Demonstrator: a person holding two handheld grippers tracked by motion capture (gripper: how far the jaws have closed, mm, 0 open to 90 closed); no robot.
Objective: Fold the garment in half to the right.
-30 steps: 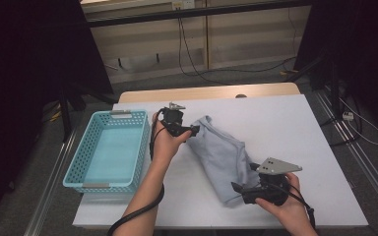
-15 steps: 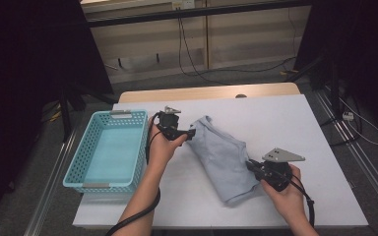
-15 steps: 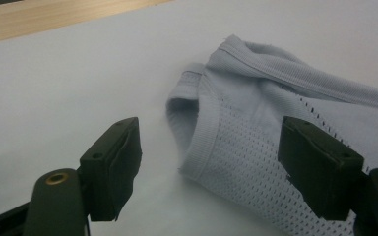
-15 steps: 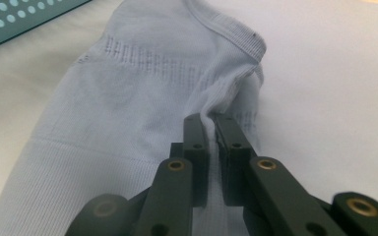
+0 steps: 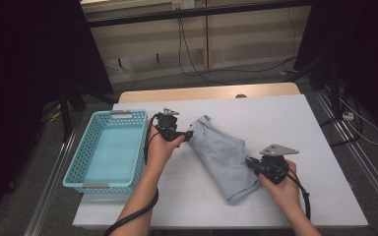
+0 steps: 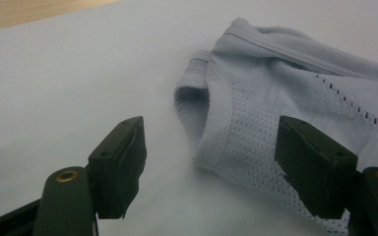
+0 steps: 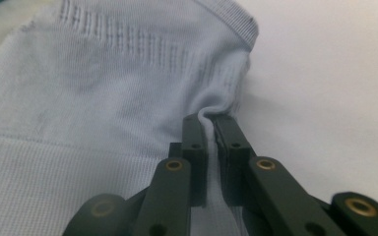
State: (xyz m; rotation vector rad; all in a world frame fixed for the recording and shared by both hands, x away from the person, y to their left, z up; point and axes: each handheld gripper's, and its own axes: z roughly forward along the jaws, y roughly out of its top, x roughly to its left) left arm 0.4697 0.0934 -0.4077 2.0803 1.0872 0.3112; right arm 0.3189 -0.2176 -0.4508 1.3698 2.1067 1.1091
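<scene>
White table (image 5: 295,123): blue basket (image 5: 109,150) left, grey-blue garment (image 5: 224,155) centre.

A light blue plastic basket (image 5: 109,150) with perforated walls sits at the left edge of the white table (image 5: 320,147), its long side running away from the person. Beyond the white surface a strip of pale wood (image 5: 211,92) borders the far edge of the table. Black cables (image 5: 197,69) trail across the grey floor behind it, in front of a low beige wall (image 5: 236,39), and a metal rail (image 5: 349,147) runs along the floor to the right of the table.
</scene>
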